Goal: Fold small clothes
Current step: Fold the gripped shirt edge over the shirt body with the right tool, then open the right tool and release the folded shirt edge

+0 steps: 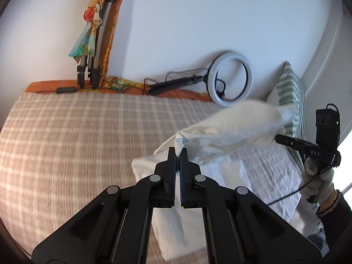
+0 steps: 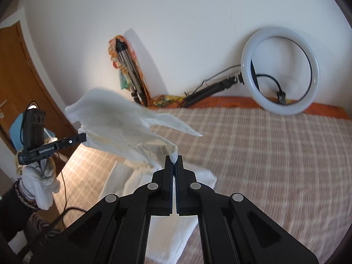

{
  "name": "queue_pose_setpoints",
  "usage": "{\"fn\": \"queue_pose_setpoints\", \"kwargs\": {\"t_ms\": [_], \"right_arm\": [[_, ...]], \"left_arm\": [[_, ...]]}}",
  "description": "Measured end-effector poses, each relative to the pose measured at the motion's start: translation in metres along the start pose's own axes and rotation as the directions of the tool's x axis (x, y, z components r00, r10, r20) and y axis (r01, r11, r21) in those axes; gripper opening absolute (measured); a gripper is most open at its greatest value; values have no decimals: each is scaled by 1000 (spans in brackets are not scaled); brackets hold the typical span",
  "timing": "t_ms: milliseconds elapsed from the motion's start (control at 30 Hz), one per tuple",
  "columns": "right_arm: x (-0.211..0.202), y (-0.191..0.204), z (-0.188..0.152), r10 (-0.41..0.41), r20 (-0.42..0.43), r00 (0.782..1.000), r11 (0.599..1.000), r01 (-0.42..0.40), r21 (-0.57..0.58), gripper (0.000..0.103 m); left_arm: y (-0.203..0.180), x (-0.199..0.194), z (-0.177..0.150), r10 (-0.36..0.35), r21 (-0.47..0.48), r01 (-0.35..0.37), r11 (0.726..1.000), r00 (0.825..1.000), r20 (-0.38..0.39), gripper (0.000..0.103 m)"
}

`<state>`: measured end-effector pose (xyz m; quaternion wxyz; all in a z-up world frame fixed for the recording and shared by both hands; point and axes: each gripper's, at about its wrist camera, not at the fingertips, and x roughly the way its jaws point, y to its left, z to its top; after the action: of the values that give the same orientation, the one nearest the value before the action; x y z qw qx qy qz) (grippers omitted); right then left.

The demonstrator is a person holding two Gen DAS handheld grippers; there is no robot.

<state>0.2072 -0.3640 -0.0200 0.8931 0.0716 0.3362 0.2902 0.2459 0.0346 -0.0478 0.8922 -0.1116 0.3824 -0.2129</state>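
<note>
while both grippers pinch it: the white garment hangs stretched between them above the bed, blurred along its raised middle.
left gripper: fingers clenched on a bunched corner of the garment; a small tuft of cloth sticks up past the fingertips, and the cloth runs away to the right of them.
right gripper: fingers clenched on another bunched corner, a white tuft poking out above the tips; the cloth fans up and away to the left of them.
garment, position: lifted off the blanket, its span sagging between the two pinched corners; whether its low edge touches what lies beneath cannot be told.
folded white cloth: lies flat on the bed directly under both grippers, beneath the lifted garment.
checked blanket: beige and white, covering the bed.
writing, right gripper body: "das" reads in pale letters on the side of the black bar in the left wrist view; the rest is hidden.
writing, left gripper body: "genrobot.ai" reads along its black bar in the right wrist view.
gloved hands: a pale glove grips the right gripper's handle, another grips the left's.
ring light: leans against the wall at the bed's far edge.
tripod: stands against the wall, with a patterned scarf tied on it.
striped pillow: green and white, propped behind the garment.
</note>
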Motion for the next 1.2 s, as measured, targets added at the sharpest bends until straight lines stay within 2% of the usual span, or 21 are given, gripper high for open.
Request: {"fn": "queue_pose_setpoints", "kwargs": {"t_ms": [267, 367, 467, 567, 700, 767, 800, 833, 867, 933, 1000, 1100, 1167, 1200], "right_arm": [[0, 14, -65, -43, -90, 995, 998, 39, -38, 0], [5, 16, -83, -69, -118, 991, 996, 62, -60, 1], [7, 22, -100, -95, -151, 984, 992, 81, -96, 1], [4, 29, -116, -159, -156, 975, 980, 136, -147, 1], [-10, 20, -125, -155, -156, 976, 986, 144, -79, 2], [-21, 14, -125, -109, -127, 986, 994, 109, -2, 6], [-24, 9, -125, -70, -121, 990, 996, 77, 52, 10], [-24, 4, -125, -34, -115, 993, 994, 46, 103, 19], [-23, 0, -126, -10, -113, 994, 990, 26, 139, 27], [-18, -9, -127, 21, -112, 993, 975, 4, 220, 28], [-9, -20, -129, 73, -119, 990, 948, -32, 315, 28], [3, -35, -133, 140, -113, 984, 898, -79, 432, 29], [10, -42, -136, 185, -103, 977, 867, -113, 484, 30], [13, -43, -136, 199, -101, 975, 859, -124, 496, 30]], "left_arm": [[-12, 5, -82, 62, 82, -52, 995, 990, -127, 0], [-13, 1, -104, 80, 99, -65, 993, 985, -151, 0], [-11, -3, -115, 86, 107, -69, 992, 982, -167, 0], [-9, -11, -122, 95, 114, -76, 991, 980, -174, 0], [1, -28, -127, 78, 60, -69, 996, 982, -170, 1], [14, -34, -124, 35, -30, -40, 999, 986, -162, 15], [20, -35, -122, 16, -81, -29, 996, 988, -153, 34], [26, -35, -119, -6, -129, -13, 992, 989, -146, 45], [34, -33, -117, -41, -198, 14, 980, 990, -136, 46], [49, -22, -114, -118, -334, 64, 941, 983, -143, 46], [59, -7, -116, -170, -422, 87, 902, 972, -164, 46], [62, 13, -123, -242, -493, 123, 861, 952, -186, 46], [62, 23, -127, -284, -534, 145, 833, 940, -188, 35], [62, 27, -129, -299, -547, 151, 823, 935, -191, 21]]}}
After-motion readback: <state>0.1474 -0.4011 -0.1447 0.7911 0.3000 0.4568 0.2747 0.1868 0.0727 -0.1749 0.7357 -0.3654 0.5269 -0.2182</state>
